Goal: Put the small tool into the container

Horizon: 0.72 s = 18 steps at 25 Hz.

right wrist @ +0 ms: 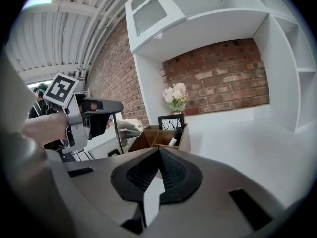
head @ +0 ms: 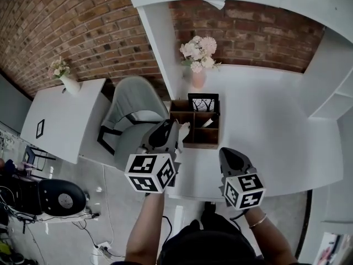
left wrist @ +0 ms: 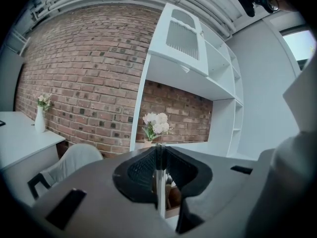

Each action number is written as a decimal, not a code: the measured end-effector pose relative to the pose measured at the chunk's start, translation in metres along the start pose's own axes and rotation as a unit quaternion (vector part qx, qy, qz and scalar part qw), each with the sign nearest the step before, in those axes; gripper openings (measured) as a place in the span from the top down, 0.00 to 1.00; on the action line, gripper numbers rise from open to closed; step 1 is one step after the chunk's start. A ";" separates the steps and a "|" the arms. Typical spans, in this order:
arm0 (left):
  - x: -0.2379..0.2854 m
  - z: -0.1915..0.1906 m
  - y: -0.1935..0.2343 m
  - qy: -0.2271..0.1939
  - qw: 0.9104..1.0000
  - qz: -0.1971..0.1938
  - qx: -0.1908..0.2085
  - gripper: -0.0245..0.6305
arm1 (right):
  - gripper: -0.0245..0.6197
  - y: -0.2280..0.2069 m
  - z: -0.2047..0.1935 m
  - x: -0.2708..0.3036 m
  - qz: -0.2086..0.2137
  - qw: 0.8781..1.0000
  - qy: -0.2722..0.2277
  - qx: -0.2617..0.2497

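Desk [head: 276,137] carries container [head: 203,144], flowers [head: 198,51]; left gripper [left wrist: 159,151] jaws pinch small tool [left wrist: 160,192], right gripper [right wrist: 159,151] jaws closed.

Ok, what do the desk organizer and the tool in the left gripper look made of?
Organizer: looks like brown wood, matte, with flat board walls and dividers.
Tool: likely metal, a thin straight rod with a pale silvery sheen; can't be sure.
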<state>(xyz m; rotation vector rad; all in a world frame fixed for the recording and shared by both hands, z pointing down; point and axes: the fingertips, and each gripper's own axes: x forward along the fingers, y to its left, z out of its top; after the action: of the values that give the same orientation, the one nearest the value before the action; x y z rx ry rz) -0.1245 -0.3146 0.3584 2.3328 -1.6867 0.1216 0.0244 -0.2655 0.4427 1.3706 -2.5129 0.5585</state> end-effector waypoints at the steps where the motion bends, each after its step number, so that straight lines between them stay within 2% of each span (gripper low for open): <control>1: 0.005 0.002 0.000 -0.001 1.000 0.000 0.000 0.86 | 0.96 -0.003 0.001 0.002 -0.001 1.000 0.000 0.001; 10: 0.040 0.009 0.011 -0.004 1.000 0.003 -0.001 0.86 | 0.96 -0.021 0.001 0.014 -0.009 1.000 0.006 0.011; 18: 0.051 -0.005 0.020 0.000 1.000 0.011 -0.005 0.86 | 0.96 -0.026 -0.003 0.015 -0.016 1.000 0.013 0.012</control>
<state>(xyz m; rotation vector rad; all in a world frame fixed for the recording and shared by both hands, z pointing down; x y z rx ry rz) -0.1268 -0.3663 0.3775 2.3073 -1.7091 0.1169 0.0386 -0.2887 0.4568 1.4005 -2.4675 0.5971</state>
